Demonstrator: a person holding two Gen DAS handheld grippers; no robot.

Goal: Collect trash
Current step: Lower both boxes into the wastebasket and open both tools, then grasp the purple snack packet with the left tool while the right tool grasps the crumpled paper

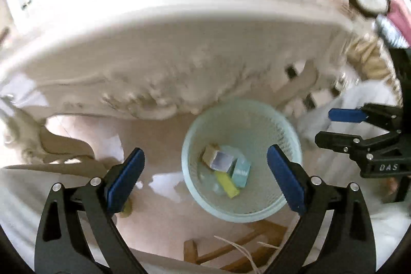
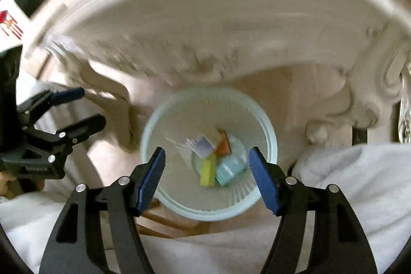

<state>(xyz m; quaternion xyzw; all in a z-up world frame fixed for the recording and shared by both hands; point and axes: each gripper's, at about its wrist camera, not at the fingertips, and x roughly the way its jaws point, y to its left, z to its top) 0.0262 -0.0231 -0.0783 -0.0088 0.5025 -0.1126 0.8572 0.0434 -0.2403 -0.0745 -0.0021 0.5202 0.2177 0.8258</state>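
Setting: pale glossy floor (image 1: 84,127) beneath an ornate carved cream table (image 2: 205,25); both views motion-blurred.
Waste basket (image 2: 164,125): pale blue-green mesh, round, on the floor below the table's carved edge, mouth up.
Trash inside basket: yellow piece (image 2: 208,170), teal box (image 2: 228,170), orange piece (image 2: 223,145), box with a pale lilac face (image 2: 203,145); all lying loose at the bottom, touching one another.
Left gripper (image 1: 205,176): above the basket, blue pads spread wide, nothing between them.
Right gripper (image 2: 206,177): above the basket, pads parted, nothing grasped; seen side-on at the right edge of the left view.
Nearby: white cloth (image 2: 359,171) beside the basket; wooden frame (image 1: 231,248) below it.
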